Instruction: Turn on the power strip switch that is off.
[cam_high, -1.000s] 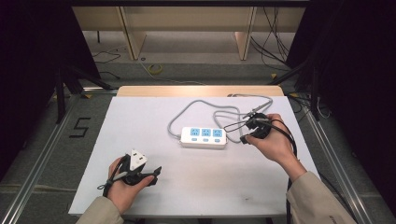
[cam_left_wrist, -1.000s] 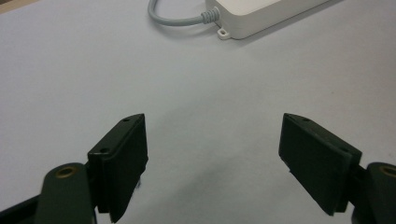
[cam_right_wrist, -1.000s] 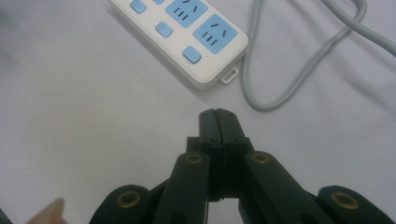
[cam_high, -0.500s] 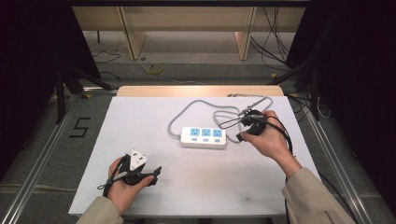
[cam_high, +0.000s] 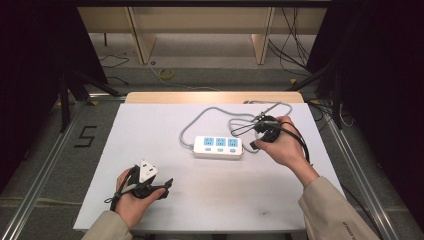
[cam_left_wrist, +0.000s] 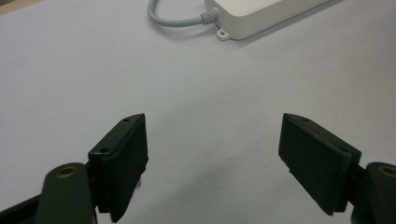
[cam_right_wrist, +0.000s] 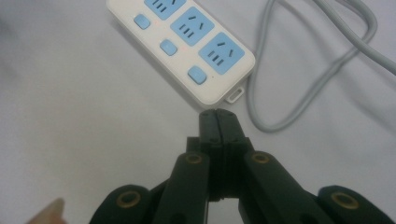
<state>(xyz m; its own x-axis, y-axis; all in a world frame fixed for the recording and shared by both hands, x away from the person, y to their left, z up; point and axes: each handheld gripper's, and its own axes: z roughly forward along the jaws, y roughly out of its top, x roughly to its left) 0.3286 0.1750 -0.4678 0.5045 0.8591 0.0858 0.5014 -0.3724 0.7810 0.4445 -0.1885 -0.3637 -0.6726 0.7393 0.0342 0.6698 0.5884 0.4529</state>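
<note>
While pressed shut on nothing, right claw just short of power strip; left claw agape, well apart.

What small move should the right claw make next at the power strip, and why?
Probably ease the shut right claw forward and down onto the nearest blue switch. Its tips hover just short of the power strip, pressed together with nothing between them, which suits pressing, not gripping.
</note>
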